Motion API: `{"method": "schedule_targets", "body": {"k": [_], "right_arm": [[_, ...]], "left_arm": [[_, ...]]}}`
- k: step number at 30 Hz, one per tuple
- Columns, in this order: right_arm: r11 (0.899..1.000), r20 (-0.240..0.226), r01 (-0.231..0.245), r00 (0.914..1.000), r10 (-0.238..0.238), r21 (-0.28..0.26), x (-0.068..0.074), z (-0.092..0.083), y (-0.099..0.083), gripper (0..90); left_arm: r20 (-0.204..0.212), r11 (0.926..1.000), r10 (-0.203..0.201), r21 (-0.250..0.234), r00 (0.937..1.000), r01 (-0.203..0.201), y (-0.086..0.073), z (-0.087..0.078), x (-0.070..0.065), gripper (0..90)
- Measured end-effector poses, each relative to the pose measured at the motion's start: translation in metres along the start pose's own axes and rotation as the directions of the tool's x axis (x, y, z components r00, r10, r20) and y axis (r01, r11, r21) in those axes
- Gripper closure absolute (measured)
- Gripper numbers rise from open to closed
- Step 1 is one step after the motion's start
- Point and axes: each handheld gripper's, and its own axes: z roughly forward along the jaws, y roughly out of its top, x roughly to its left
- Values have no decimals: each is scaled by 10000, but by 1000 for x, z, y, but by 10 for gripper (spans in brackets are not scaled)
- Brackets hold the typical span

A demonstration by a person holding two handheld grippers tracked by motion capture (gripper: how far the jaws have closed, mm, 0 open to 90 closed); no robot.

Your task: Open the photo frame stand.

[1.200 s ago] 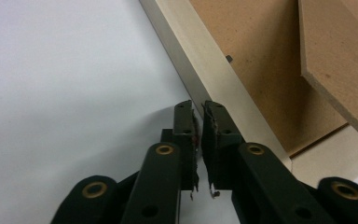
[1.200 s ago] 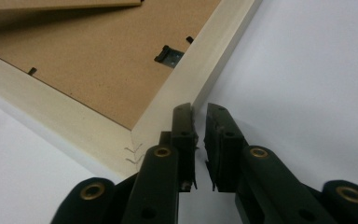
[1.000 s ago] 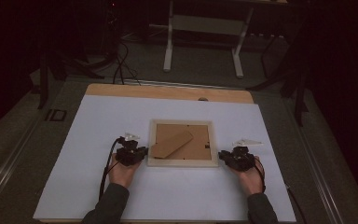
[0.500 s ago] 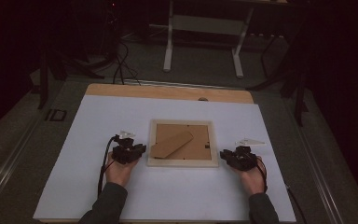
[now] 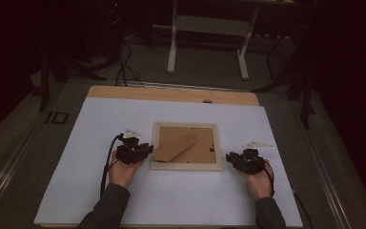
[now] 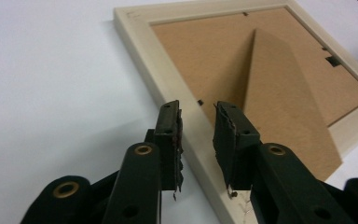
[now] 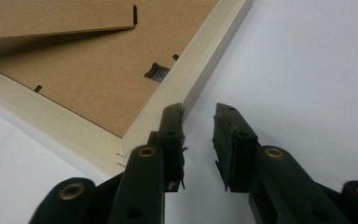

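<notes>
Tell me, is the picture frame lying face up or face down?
Face down. The picture frame lies flat on the white table, showing its brown backing board and stand flap.

There is one picture frame (image 5: 187,147), lying face down. It has one brown backing board (image 5: 205,143) and one cardboard stand flap (image 5: 174,147) on that board. In the right gripper view one dark metal hanger clip (image 7: 156,72) sits on the backing, and two small black retaining tabs can be counted along the frame's inner edge there.

There is one white table cover (image 5: 100,133) and one wooden table (image 5: 171,93) under it.

Two grippers are counted: one left gripper (image 5: 140,151) and one right gripper (image 5: 235,159). Each has two black jaws, four in all. Two hands hold them, one left hand (image 5: 122,171) and one right hand (image 5: 259,183), with two dark sleeves.

One white table stand (image 5: 209,33) is behind, on two legs.
</notes>
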Motion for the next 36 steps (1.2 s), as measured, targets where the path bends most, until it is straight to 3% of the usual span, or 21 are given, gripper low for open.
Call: {"method": "schedule_targets", "body": {"k": [7,17,23,28,30,32,36], "right_arm": [[9999,-134,-55,9999,53,-88,1,-2,1,700],[9999,-184,-76,9998,74,-103,1,-2,1,696],[9999,-250,-120,9996,118,-87,-1,-2,0,689],[9999,-273,-124,9996,121,-97,-1,-2,0,686],[9999,-302,-139,9994,137,-60,0,-1,0,685],[9999,-306,-113,9995,112,-23,0,-1,0,685],[10000,-334,-72,9994,71,-23,0,0,-1,685]], "left_arm": [[51,9997,229,-129,9997,-229,14,-3,-3,684],[655,9987,415,-309,9970,-395,34,-4,-6,615],[1151,9993,336,-195,9928,-315,43,3,-7,613],[1227,9999,144,-87,9923,-135,47,9,-6,582],[1404,10000,20,59,9901,-28,48,14,-5,561],[2015,9999,-40,146,9795,11,48,19,-3,554],[2220,9988,184,393,9749,-278,47,28,-4,539]]}}
